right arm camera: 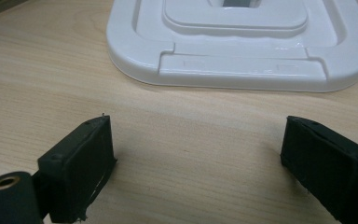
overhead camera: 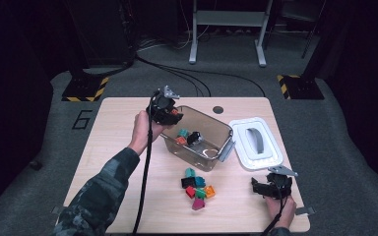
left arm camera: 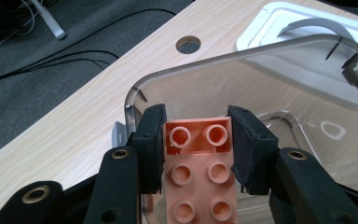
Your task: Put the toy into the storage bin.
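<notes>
The left gripper's (left arm camera: pixel 196 140) fingers (left arm camera: pixel 151 140) pinched an orange brick (left arm camera: pixel 198 158) by its two long sides, studs facing the camera, the pads tight against it. In the high view that gripper (overhead camera: pixel 166 111) hung over the far left corner of a clear bin (overhead camera: pixel 216 129), the brick held just above the rim, with the person's hand (overhead camera: pixel 142 129) behind it at the left. Inside the bin lay a few bricks (overhead camera: pixel 187 136), teal, orange and black. Just near of the bin a small heap of loose bricks (overhead camera: pixel 197 189) sat on the desk (overhead camera: pixel 123 147), red, teal, orange, black and magenta, touching one another. Right of the bin a white lid (overhead camera: pixel 256 143) lay flat with its grey handle up. The right gripper (overhead camera: pixel 271 187) rested low at the near right of the desk, close to the lid; its fingers (right arm camera: pixel 77 168) stood spread wide with bare desk between them and the lid's (right arm camera: pixel 242 51) edge just beyond.
</notes>
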`<state>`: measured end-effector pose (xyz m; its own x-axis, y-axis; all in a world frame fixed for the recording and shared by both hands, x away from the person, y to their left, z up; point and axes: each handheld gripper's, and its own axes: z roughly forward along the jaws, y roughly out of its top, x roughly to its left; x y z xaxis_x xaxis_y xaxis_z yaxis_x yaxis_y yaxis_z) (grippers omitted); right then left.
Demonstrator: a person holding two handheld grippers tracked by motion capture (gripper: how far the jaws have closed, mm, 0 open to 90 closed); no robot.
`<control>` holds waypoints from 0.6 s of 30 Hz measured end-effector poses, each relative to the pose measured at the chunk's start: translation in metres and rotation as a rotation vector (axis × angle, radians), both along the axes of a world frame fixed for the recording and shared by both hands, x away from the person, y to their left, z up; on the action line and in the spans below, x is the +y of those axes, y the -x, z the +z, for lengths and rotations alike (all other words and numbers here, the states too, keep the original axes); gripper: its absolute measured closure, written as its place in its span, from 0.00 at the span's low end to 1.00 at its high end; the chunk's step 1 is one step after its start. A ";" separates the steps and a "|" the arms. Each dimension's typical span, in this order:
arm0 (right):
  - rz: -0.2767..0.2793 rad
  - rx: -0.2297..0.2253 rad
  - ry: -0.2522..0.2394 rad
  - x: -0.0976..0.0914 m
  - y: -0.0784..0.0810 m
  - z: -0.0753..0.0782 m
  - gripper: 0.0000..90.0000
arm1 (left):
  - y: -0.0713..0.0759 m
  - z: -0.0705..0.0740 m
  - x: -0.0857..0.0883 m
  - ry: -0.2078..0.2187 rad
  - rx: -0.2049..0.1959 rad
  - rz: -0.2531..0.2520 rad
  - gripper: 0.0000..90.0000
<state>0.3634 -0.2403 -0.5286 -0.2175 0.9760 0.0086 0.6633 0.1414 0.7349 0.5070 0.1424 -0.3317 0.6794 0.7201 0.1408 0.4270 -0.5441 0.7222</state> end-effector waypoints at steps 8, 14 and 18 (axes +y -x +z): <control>0.001 0.000 0.000 0.000 0.000 0.000 0.09 | -0.011 -0.009 -0.010 0.001 0.022 0.003 0.65; 0.000 0.001 -0.001 0.000 0.000 0.000 0.09 | -0.013 -0.024 -0.013 -0.002 0.045 0.008 0.65; 0.000 0.000 -0.001 0.000 0.000 0.000 0.09 | -0.015 -0.035 -0.012 -0.009 0.063 0.019 0.65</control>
